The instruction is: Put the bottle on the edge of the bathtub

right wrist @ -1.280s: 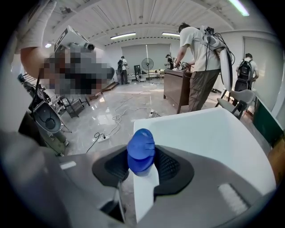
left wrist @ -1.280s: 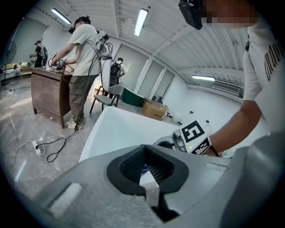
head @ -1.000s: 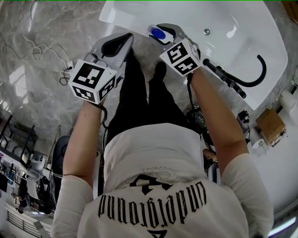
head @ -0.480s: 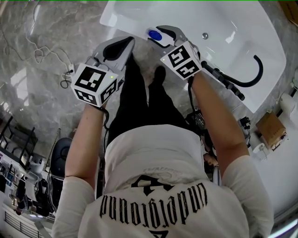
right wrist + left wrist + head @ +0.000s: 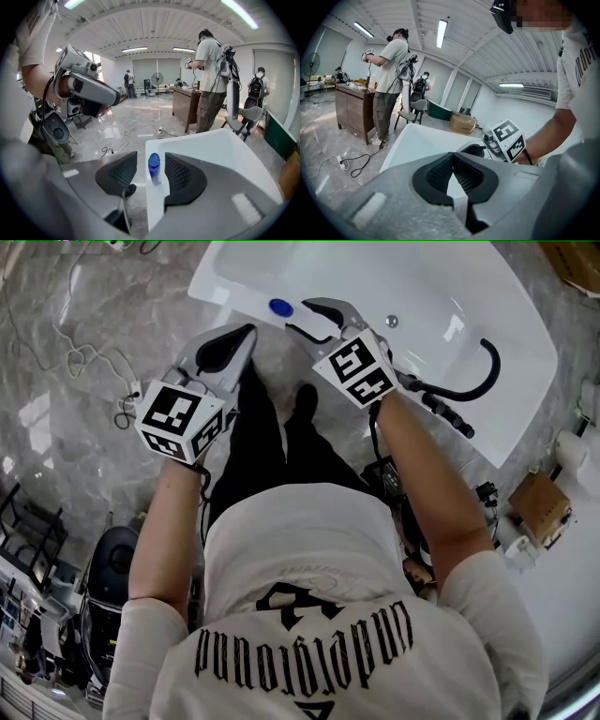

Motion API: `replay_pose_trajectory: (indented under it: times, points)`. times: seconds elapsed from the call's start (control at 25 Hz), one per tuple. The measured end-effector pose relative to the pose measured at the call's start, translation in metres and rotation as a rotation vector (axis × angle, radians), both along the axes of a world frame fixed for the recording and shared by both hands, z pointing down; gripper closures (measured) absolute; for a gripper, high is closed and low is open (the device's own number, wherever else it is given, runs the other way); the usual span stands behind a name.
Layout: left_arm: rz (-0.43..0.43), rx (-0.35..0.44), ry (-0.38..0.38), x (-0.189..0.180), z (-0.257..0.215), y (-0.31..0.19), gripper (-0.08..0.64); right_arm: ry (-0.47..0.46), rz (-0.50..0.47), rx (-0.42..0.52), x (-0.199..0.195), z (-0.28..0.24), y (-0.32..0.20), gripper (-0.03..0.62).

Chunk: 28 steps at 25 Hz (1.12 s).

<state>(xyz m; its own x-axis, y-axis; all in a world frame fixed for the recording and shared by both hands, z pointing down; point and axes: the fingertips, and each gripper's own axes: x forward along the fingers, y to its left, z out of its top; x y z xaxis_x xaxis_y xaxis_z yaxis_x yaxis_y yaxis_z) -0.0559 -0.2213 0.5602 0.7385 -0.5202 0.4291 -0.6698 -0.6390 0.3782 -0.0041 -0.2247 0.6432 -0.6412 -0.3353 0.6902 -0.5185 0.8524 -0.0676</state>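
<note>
On the bathtub edge [image 5: 230, 289], the blue-capped bottle [image 5: 279, 307] stands upright, placement judged done; the right claw [image 5: 302, 317], wide but closing slightly, frames it untouched, the left claw [image 5: 239, 334] is shut and empty; next, retract straight back without tipping it.

A cable [image 5: 367, 157] lies on the marble floor [image 5: 323, 140], well apart from a cardboard box [image 5: 462, 124].

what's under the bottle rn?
The bottle stands upright on the white rim of the bathtub, close to a corner. The rim shows bare all around its base. The patch right beneath the base is covered by the bottle itself.
</note>
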Motion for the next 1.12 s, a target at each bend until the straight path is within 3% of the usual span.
replay_pose_trajectory:
  times: [0.72,1.12]
  points:
    - [-0.059,0.205,0.007,0.018,-0.118,0.085,0.552,-0.118,-0.026,0.126,0.025,-0.148,0.089,0.484]
    - [-0.110,0.307,0.025,0.017,-0.200,0.130,0.552,-0.204,-0.067,0.248,0.029,-0.241,0.127,0.540]
